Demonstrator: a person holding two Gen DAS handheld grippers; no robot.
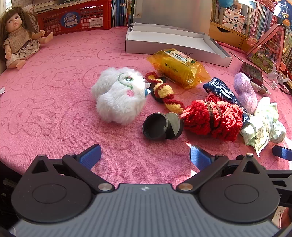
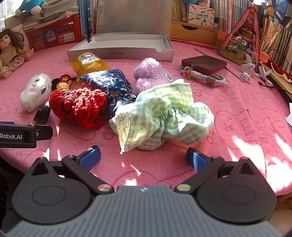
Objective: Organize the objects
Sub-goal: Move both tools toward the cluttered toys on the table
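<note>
A pink bunny-print cloth (image 1: 54,102) covers the whole table. At its far side lies the open white box (image 1: 169,39), lid up and tray bare — everything else is placed from it. Well to the box's left a doll (image 1: 18,40) sits by a red crate (image 1: 76,17). Just in front of the box lies a yellow snack packet (image 1: 179,67), one end nearly touching the front wall. Nearer the camera than the packet, a green checked cloth bundle (image 2: 164,114) lies crumpled, touching a blue patterned pouch (image 2: 109,85) and a purple plush (image 2: 147,73) behind it. A red crochet piece (image 2: 80,105) leans on the pouch; a white fluffy plush (image 1: 118,94) lies left of it, in front of the box's left end. Between plush and packet runs a red-and-yellow crochet cord (image 1: 164,93). A small black round case (image 1: 162,125) lies open, just beside the red crochet. Right of the box rests a dark red phone (image 2: 204,62).

The left gripper (image 1: 145,156) and right gripper (image 2: 143,157) hover near the table's front edge, angled down — both jaws spread wide, nothing between them.
</note>
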